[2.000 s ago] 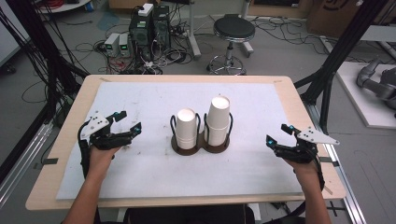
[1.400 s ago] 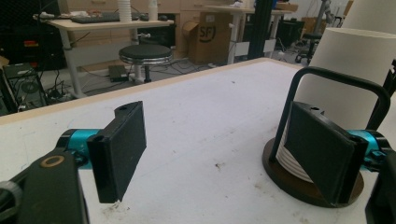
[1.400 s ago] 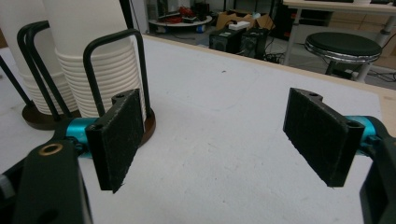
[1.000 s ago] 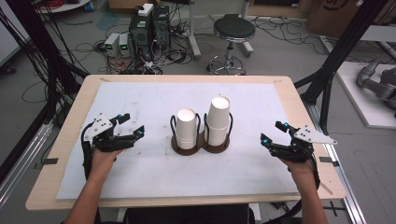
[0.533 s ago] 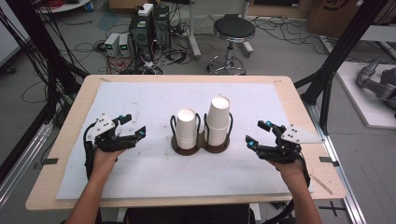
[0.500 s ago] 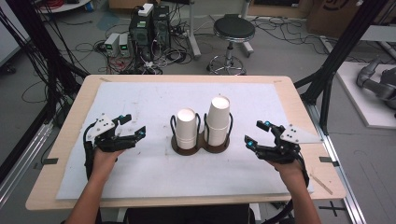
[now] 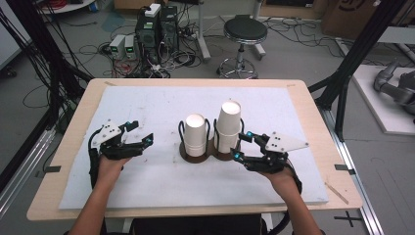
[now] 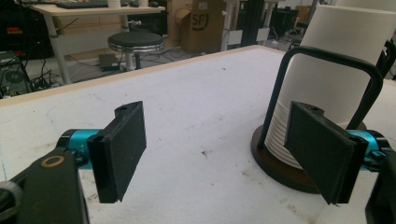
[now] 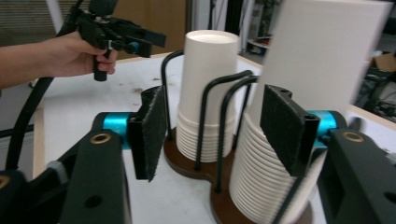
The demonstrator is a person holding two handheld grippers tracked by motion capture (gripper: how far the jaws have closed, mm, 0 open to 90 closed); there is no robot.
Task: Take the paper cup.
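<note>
two stacks of white paper cups [image 7: 228, 128] in a dark round-based wire holder [image 7: 182, 152] mid-table on the white mat [image 7: 147, 186], right stack taller, right gripper [image 7: 241, 146] just beside it, jaws partly apart and just been closing, empty, left gripper [image 7: 141, 134] open, empty, well left

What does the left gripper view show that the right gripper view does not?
Left gripper view alone: a black round stool on the floor beyond the table, and a cardboard box behind it.

Right gripper view alone: the taller cup stack close ahead, the right gripper with its fingers apart and nothing between them, and farther off a hand holding the left gripper.

Both: the shorter cup stack inside the black wire holder, its brown base, and the white table surface.
</note>
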